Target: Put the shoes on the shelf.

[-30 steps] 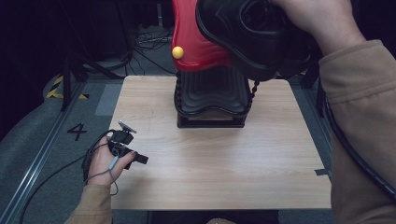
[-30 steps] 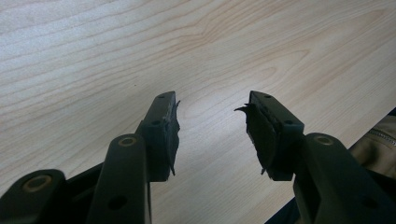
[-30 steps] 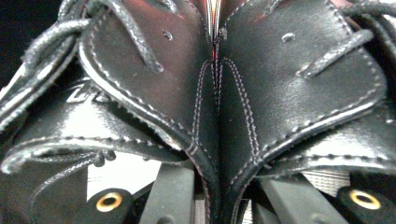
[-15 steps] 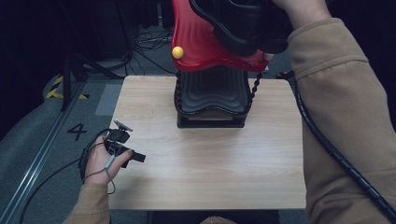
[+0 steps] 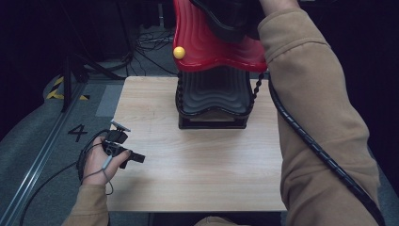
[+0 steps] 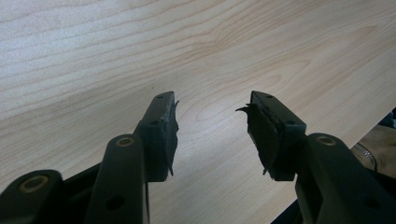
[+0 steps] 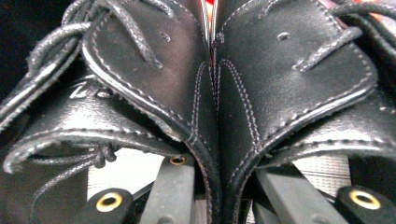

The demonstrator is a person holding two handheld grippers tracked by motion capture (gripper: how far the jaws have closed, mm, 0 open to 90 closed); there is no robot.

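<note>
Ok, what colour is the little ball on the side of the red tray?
Yellow. The ball sits on the red tray; it shows best in the high view.

Both sleeves [image 5: 320, 117] are tan fleece. The left gripper [image 6: 212, 126] has black jaws with brass-ringed pivots and frayed pads; a ribbed black cable [image 5: 310, 141] trails along the right arm.

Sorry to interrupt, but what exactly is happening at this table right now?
A person is working with a gripper in each hand. The right gripper is clamped on the inner sides of a pair of black lace-up shoes, held pressed together high above the red-and-black shoe rack at the table's far edge. The left gripper rests near the table's left edge, jaws open and empty.
</note>
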